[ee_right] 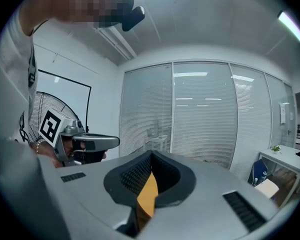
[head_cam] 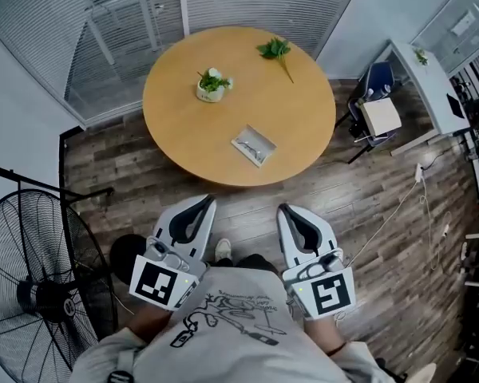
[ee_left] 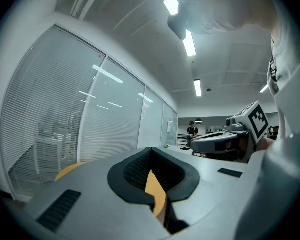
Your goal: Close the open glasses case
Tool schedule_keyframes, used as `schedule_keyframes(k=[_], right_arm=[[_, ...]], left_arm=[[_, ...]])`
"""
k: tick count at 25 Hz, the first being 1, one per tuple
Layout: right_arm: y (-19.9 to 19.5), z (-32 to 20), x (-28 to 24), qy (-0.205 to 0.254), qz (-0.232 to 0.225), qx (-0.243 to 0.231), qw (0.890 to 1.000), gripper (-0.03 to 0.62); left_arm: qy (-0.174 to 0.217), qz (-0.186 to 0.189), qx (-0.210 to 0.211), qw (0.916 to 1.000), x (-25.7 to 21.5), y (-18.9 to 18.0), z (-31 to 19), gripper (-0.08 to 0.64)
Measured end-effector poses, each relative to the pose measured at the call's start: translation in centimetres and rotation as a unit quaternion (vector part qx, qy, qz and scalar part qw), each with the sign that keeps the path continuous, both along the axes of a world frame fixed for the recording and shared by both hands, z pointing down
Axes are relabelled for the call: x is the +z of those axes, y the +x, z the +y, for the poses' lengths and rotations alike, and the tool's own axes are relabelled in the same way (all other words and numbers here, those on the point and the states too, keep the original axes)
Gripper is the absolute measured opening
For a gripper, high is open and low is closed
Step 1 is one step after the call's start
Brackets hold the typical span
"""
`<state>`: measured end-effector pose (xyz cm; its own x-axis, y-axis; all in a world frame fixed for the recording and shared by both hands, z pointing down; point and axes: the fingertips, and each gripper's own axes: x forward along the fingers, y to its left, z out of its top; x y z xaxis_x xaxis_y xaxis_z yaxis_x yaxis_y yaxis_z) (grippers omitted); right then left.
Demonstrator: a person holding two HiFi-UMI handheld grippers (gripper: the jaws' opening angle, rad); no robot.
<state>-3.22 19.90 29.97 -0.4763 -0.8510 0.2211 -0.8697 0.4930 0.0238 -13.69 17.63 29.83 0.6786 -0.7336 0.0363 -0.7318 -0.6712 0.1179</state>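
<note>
Approach not begun: the case [head_cam: 254, 145] lies open on the table [head_cam: 184, 126], well ahead. Left gripper [head_cam: 207, 203] and right gripper [head_cam: 284, 209] both have jaws closed, empty. Next move, likely: reach forward to it.

Printed grey T-shirt [head_cam: 223, 325], grey left gripper [head_cam: 206, 201], right gripper [head_cam: 283, 208]

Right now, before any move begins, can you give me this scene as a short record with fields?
table: round, wooden
glasses case: open, lying on the table's near side
potted plant: on the table, beyond the case
leafy sprig: near the table's far edge
left gripper: shut, empty, short of the table
right gripper: shut, empty, short of the table
fan: on the floor, left
</note>
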Motion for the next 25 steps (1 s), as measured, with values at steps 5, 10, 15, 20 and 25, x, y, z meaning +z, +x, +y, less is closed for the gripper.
schedule_keyframes(k=[5, 10, 15, 20, 25], right_arm=[[0.1, -0.6, -0.5, 0.013, -0.01, 0.004, 1.0, 0.009], [0.3, -0.9, -0.3, 0.013, -0.008, 0.004, 1.0, 0.009], [0.8, -1.2, 0.0, 0.012, -0.005, 0.005, 1.0, 0.009], [1.3, -2.4, 0.0, 0.014, -0.004, 0.001, 1.0, 0.009], [2.5, -4.1, 0.4, 0.014, -0.006, 0.005, 1.0, 0.009]], left_arm=[[-0.002, -0.001, 0.003, 1.0, 0.3, 0.2, -0.1, 0.02], [0.0, -0.004, 0.001, 1.0, 0.5, 0.1, -0.4, 0.02], [0.003, -0.005, 0.003, 1.0, 0.4, 0.4, -0.9, 0.02], [0.007, -0.005, 0.003, 1.0, 0.3, 1.0, -2.1, 0.02], [0.009, -0.005, 0.001, 0.9999, 0.2, 1.9, -3.8, 0.02]])
